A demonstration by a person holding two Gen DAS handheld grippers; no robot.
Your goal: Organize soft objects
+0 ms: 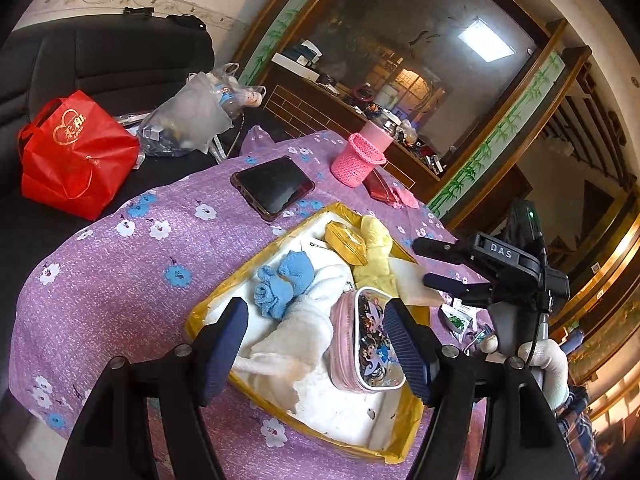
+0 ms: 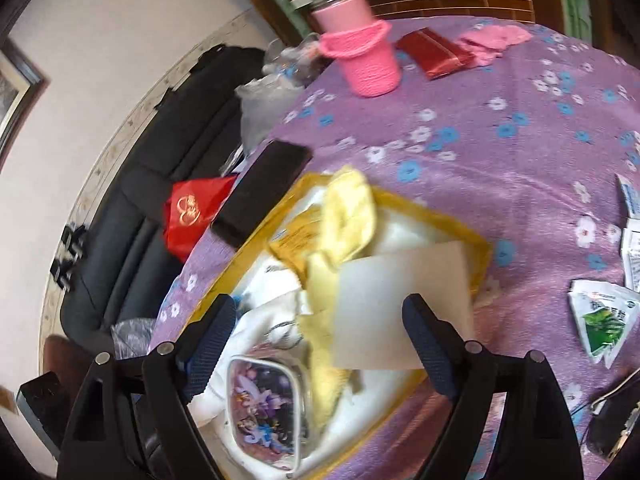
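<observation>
A shallow gold-rimmed box (image 1: 204, 308) lies on the purple flowered cloth. In it are a white towel (image 1: 304, 332), a blue knit piece (image 1: 284, 282), a yellow cloth (image 1: 376, 248), a gold pouch (image 1: 346, 242) and a pink cartoon pouch (image 1: 366, 346). My left gripper (image 1: 316, 344) is open and empty above the towel and pouch. My right gripper (image 1: 428, 264) shows at the box's right edge, open and empty. In the right wrist view the right gripper (image 2: 320, 344) hangs open over the box (image 2: 476, 248), yellow cloth (image 2: 352, 208), a white sheet (image 2: 400, 312) and the cartoon pouch (image 2: 264, 408).
A dark phone (image 1: 274, 186), a pink knit-covered bottle (image 1: 360, 156), a red wallet (image 2: 434, 54) and a pink cloth (image 2: 494, 42) lie on the table. Green-white sachets (image 2: 600, 320) lie at right. A red bag (image 1: 76, 152) and a plastic bag (image 1: 192, 116) sit on the dark sofa.
</observation>
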